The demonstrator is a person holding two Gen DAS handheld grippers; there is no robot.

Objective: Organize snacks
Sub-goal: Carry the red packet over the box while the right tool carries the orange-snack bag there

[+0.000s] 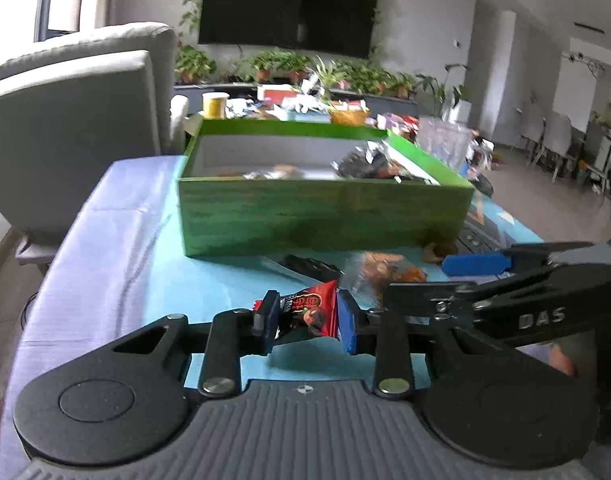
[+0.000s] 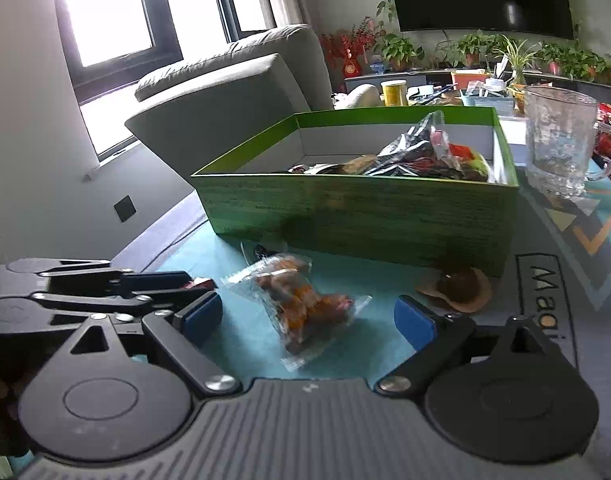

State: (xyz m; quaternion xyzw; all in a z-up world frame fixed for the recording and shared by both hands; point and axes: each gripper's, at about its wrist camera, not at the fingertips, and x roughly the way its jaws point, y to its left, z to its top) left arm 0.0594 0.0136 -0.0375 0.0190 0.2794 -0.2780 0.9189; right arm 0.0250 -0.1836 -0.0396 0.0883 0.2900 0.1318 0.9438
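We've got the left claw pinching a red snack packet, likely bound for the green box; right claw spread wide around the clear-wrapped snack, ready to grab.

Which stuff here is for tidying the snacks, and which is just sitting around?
For the job: green box, red snack packet in the left gripper, clear packet of orange snacks between the open right gripper.
Just lying about: glass mug, yellow can, potted plants.

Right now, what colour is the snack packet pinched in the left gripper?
Red snack packet, with dark print; clearest in the left wrist view.
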